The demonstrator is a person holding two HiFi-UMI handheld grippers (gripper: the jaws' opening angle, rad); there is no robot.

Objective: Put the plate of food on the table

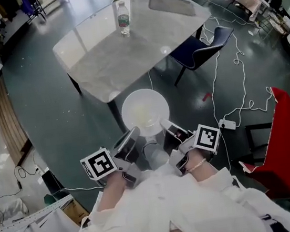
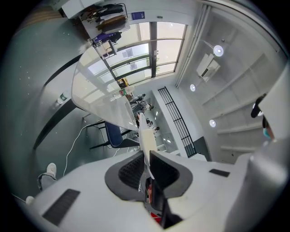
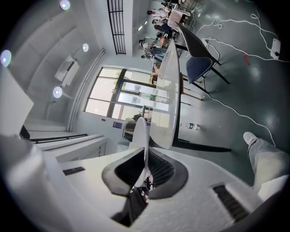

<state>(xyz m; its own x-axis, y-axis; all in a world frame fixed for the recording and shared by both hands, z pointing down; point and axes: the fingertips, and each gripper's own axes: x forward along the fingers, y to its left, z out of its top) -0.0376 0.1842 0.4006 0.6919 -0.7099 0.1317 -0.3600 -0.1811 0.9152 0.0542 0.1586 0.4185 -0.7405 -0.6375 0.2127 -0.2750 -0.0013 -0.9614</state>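
A round white plate (image 1: 145,111) with a faint yellowish patch in its middle hangs in the air just short of the table's near corner. My left gripper (image 1: 132,136) is shut on the plate's near-left rim, and my right gripper (image 1: 166,128) is shut on its near-right rim. In the left gripper view the plate (image 2: 146,136) shows edge-on, pinched between the ribbed pads of the left gripper (image 2: 146,171). The right gripper view has the same thin rim (image 3: 141,133) clamped in the right gripper (image 3: 145,171). The pale marble table (image 1: 126,51) lies ahead.
A water bottle (image 1: 123,18) stands at the table's far side. A dark blue chair (image 1: 205,46) sits at the table's right. White cables (image 1: 230,75) trail over the floor. A red-draped chair (image 1: 283,142) is at my right. People sit at desks far back.
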